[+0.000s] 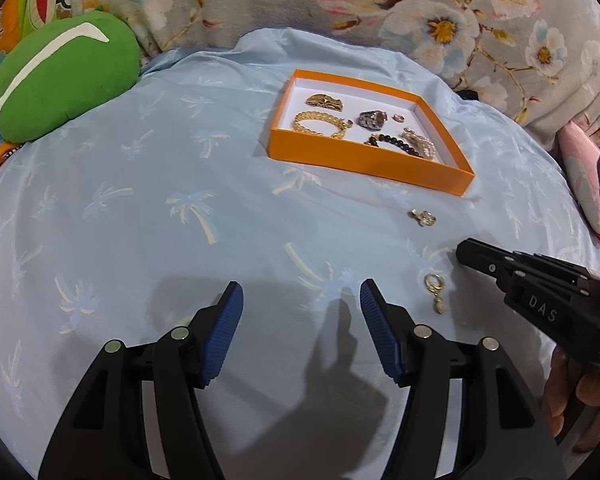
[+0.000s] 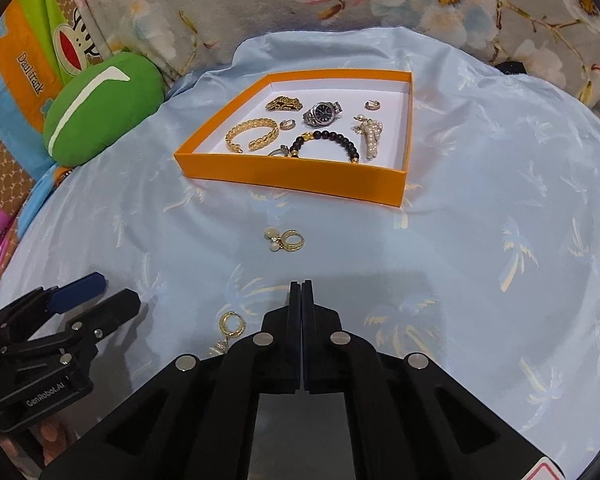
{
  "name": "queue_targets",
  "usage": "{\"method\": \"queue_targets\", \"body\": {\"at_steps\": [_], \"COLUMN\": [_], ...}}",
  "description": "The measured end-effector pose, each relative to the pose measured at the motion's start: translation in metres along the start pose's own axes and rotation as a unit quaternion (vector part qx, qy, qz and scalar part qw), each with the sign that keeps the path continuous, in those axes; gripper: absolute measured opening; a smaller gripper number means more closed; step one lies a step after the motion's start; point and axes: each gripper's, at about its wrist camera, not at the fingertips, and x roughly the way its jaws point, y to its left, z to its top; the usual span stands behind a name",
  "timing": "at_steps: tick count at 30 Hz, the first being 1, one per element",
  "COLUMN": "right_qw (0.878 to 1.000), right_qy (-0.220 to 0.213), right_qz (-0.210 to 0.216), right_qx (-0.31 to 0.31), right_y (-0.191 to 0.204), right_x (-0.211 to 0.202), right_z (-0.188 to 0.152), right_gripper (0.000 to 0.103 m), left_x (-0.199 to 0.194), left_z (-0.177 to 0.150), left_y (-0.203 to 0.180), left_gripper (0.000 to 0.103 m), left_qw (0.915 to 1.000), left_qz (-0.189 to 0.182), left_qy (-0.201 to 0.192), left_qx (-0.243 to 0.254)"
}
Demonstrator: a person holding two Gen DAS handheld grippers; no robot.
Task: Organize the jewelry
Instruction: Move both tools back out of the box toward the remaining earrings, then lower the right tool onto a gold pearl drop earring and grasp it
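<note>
An orange box (image 1: 364, 164) (image 2: 296, 174) on the blue sheet holds a gold cuff (image 2: 252, 134), a watch (image 2: 322, 113), a black bead bracelet (image 2: 332, 140), a pearl piece (image 2: 371, 136) and small rings. Two gold earrings lie loose on the sheet: one with pearls (image 2: 284, 240) (image 1: 423, 217) in front of the box, one hoop with a drop (image 2: 231, 330) (image 1: 436, 290) nearer the grippers. My left gripper (image 1: 301, 300) is open and empty, left of the hoop earring. My right gripper (image 2: 301, 286) is shut and empty, just right of the hoop earring.
A green cushion (image 1: 60, 80) (image 2: 100, 110) lies at the left edge of the sheet. A floral blanket (image 1: 420, 12) rises behind the box. A pink item (image 1: 580, 176) sits at the right edge. The blue palm-print sheet (image 2: 500, 200) spreads to the right.
</note>
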Motion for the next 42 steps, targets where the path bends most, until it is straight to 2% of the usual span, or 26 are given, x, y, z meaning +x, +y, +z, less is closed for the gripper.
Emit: {"method": "queue_targets", "body": {"at_steps": [2, 4, 8, 19, 26, 27, 29, 36, 42], "right_qw": [1.000, 1.000, 0.999, 0.999, 0.999, 0.999, 0.998, 0.999, 0.999], "right_qy": [-0.001, 0.002, 0.010, 0.011, 0.009, 0.010, 0.008, 0.001, -0.006], "right_qz": [-0.003, -0.008, 0.002, -0.017, -0.030, -0.033, -0.042, -0.044, -0.045], "right_qx": [-0.013, -0.028, -0.032, -0.044, -0.039, -0.040, -0.037, -0.015, 0.004], "right_y": [0.004, 0.008, 0.013, 0.023, 0.032, 0.033, 0.032, 0.020, -0.002], "right_x": [0.002, 0.008, 0.021, 0.036, 0.042, 0.043, 0.043, 0.036, 0.007], "right_z": [0.003, 0.007, 0.018, 0.034, 0.038, 0.039, 0.039, 0.035, 0.015], "right_gripper": [0.013, 0.017, 0.019, 0.019, 0.033, 0.033, 0.023, 0.021, 0.021], "left_x": [0.000, 0.000, 0.002, 0.003, 0.003, 0.003, 0.003, 0.003, 0.000], "left_z": [0.000, 0.000, 0.001, 0.000, 0.000, 0.000, 0.000, 0.000, -0.001], "left_y": [-0.002, 0.000, 0.006, 0.007, 0.007, 0.007, 0.007, 0.007, -0.001], "left_gripper": [0.061, 0.062, 0.062, 0.062, 0.062, 0.062, 0.062, 0.063, 0.063], "left_qw": [1.0000, 1.0000, 0.9999, 0.9998, 0.9998, 0.9998, 0.9998, 0.9998, 0.9999], "left_qz": [0.003, 0.003, -0.003, -0.010, -0.009, -0.009, -0.010, -0.010, -0.009], "left_qy": [-0.002, -0.002, 0.001, 0.004, 0.005, 0.005, 0.005, 0.005, 0.000], "left_qx": [0.005, 0.000, -0.015, -0.017, -0.018, -0.018, -0.018, -0.018, -0.009]}}
